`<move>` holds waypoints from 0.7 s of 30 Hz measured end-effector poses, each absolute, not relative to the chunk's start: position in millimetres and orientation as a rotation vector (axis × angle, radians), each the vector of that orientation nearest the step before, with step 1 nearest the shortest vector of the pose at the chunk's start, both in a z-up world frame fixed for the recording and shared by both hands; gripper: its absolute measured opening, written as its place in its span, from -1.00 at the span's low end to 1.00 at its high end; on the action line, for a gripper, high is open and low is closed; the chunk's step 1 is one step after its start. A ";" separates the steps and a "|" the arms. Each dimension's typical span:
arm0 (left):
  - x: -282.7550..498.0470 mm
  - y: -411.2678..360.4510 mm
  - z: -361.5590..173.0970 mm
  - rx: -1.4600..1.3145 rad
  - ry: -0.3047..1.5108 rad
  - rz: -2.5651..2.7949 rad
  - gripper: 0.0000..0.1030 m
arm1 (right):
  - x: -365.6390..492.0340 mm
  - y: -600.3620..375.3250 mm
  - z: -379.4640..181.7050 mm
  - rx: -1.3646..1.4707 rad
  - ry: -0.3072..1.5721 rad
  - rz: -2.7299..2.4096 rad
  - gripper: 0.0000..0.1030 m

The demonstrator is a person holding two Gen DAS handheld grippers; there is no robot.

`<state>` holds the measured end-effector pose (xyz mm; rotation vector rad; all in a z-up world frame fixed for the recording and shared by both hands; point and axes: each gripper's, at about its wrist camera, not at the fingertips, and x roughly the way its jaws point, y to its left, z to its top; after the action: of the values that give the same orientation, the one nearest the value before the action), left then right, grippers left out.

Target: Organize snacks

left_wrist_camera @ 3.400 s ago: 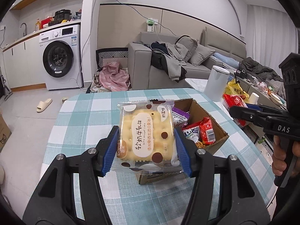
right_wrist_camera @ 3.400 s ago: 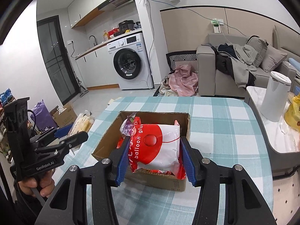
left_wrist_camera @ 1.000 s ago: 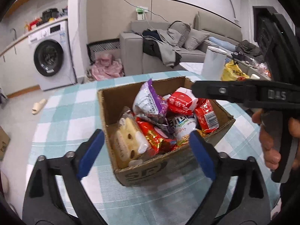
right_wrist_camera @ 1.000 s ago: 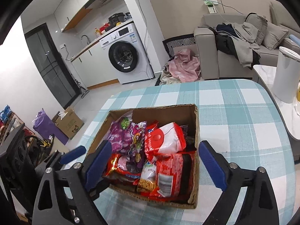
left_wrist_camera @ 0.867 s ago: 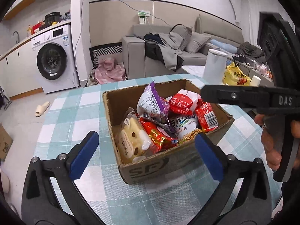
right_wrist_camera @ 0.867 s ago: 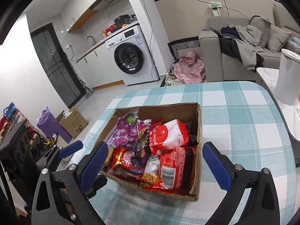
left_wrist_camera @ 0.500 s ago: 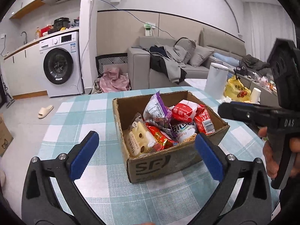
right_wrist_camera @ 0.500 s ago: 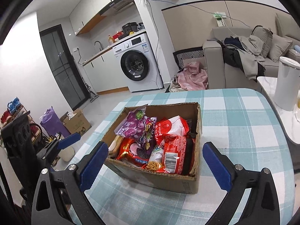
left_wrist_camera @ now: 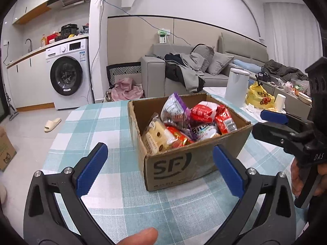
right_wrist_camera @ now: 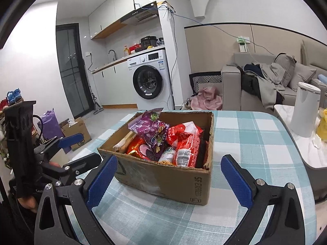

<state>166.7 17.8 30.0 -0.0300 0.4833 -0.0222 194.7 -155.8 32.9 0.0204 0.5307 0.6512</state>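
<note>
Two tools, both spread wide and holding nothing, hang over a tabletop (left_wrist_camera: 98,122) covered in teal and white checked cloth. Between them sits a brown corrugated cardboard box (left_wrist_camera: 190,163), its flaps open, printed "SF" on one side. Crinkly plastic snack packets fill it: a pale yellow cake pack (left_wrist_camera: 156,136), a purple bag (right_wrist_camera: 152,129), red ones (right_wrist_camera: 185,140). The left tool (left_wrist_camera: 160,168) and right tool (right_wrist_camera: 168,178) have drawn back from the box since a second ago.

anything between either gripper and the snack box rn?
Nothing visible. Left gripper and right gripper are both open, and only bare checked tablecloth lies between each and the cardboard box.
</note>
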 end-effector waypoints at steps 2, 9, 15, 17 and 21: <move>166.9 18.5 25.8 -0.029 0.484 -0.017 0.98 | 193.2 -158.4 28.8 0.034 0.526 0.654 0.99; 161.5 20.8 9.7 -0.040 0.455 0.003 0.98 | 183.7 -165.2 20.2 0.040 0.476 0.658 0.99; 159.8 22.9 -0.3 -0.046 0.427 0.018 0.98 | 180.1 -167.6 10.2 0.046 0.432 0.647 0.99; 159.6 23.6 -1.5 -0.049 0.420 0.028 0.98 | 178.8 -168.0 8.3 0.048 0.414 0.645 0.99; 159.1 26.6 -1.4 -0.063 0.412 0.039 0.98 | 174.4 -166.0 5.7 0.030 0.387 0.640 0.99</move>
<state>159.1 26.6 -1.4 -0.0635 0.4118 0.0386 174.4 -166.0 5.7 0.0302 0.3872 0.6405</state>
